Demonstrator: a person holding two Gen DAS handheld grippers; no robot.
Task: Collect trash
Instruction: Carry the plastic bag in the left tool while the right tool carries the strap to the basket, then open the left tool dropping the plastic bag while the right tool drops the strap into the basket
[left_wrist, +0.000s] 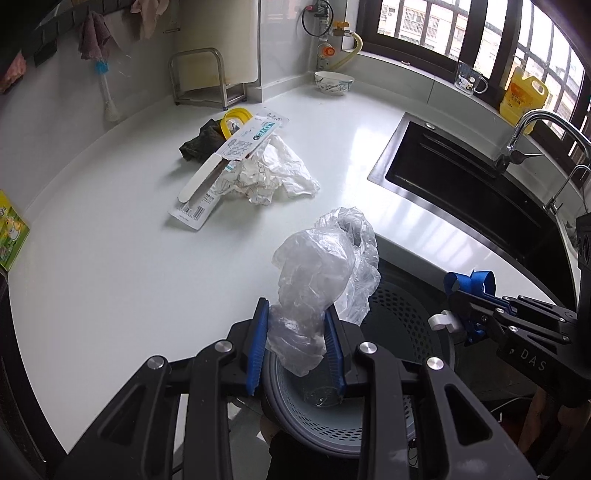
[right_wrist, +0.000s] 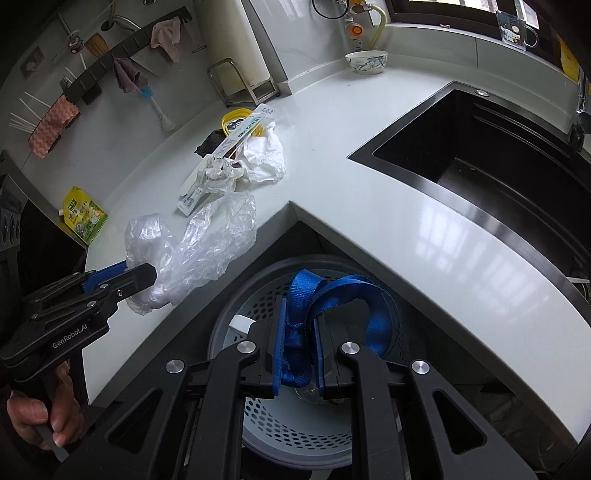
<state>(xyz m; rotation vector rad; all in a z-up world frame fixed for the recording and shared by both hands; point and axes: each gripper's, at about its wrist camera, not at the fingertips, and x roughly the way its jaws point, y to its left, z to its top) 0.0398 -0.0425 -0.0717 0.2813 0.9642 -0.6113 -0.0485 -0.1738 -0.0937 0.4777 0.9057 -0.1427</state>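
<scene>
My left gripper is shut on a clear crumpled plastic bag, held at the counter's edge over the rim of a grey perforated bin; it also shows in the right wrist view. My right gripper is shut on a blue fabric strap above the bin; the strap shows in the left wrist view. A pile of trash lies on the white counter: a white plastic bag, a packaged knife, a yellow lid and a dark cloth.
A black sink with a tap lies to the right. A bowl stands at the back, a metal rack by the wall, a green-yellow packet at the left edge, an oil bottle on the sill.
</scene>
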